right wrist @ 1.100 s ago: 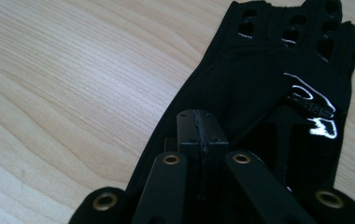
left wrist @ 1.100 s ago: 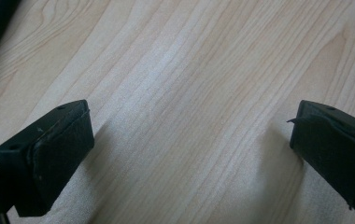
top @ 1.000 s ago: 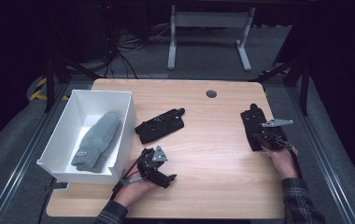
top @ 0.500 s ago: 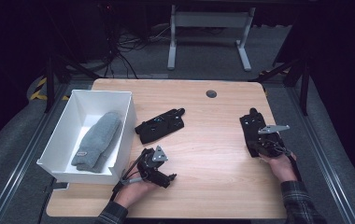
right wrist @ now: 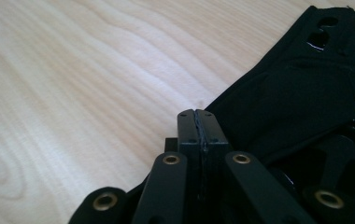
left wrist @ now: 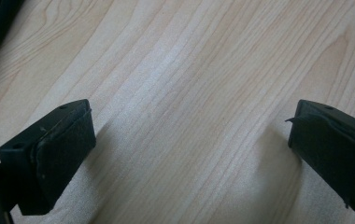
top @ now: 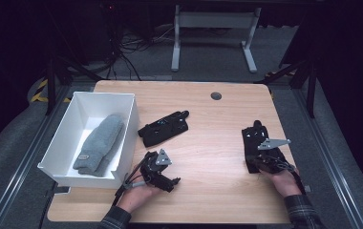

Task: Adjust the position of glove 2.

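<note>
Risk of the black fabric glove (top: 258,148) slipping from the right gripper (top: 261,160)'s closed jaws pinching its edge; left gripper (top: 163,174) jaws open, empty.

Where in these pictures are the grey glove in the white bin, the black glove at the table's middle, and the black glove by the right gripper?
grey glove (top: 99,143), high view, its middle.
middle black glove (top: 164,128), high view, its palm.
right black glove (right wrist: 301,88), right gripper view, its back panel.
</note>
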A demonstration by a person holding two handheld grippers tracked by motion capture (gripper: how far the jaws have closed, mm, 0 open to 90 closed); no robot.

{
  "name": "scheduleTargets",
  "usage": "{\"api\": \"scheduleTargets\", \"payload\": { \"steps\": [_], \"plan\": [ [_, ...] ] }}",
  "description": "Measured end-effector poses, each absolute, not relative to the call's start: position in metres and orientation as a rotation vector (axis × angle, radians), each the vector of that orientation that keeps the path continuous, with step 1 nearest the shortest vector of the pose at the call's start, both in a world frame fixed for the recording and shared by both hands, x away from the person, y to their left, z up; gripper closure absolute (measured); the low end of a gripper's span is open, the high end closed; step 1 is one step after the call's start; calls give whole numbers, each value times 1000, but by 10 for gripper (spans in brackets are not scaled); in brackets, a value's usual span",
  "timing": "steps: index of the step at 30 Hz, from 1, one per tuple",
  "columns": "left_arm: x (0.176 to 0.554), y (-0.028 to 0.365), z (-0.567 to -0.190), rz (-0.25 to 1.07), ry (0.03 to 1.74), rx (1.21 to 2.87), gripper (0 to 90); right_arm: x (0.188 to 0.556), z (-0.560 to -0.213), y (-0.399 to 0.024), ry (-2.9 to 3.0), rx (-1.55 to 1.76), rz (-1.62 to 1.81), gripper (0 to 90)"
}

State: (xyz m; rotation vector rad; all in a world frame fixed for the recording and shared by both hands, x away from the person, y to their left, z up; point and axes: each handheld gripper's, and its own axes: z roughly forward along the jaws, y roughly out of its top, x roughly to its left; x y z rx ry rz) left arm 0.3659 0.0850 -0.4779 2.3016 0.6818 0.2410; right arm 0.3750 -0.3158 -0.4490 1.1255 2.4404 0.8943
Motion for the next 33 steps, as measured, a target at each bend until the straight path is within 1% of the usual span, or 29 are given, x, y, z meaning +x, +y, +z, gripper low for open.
{"api": "scheduleTargets", "payload": {
  "steps": [13, 15, 27, 33],
  "plan": [
    [366, 85, -478, 239, 679, 2304, 3, 349, -452, -287, 2570, 984, 979, 900],
    [366, 85, -478, 239, 680, 2303, 3, 343, -452, -277, 2605, 933, 997, 900],
    [366, 85, -478, 238, 680, 2304, 3, 321, -454, -254, 2729, 774, 1048, 900],
    [366, 85, -478, 239, 681, 2303, 3, 314, -454, -252, 2764, 736, 1065, 900]
  ]
}}
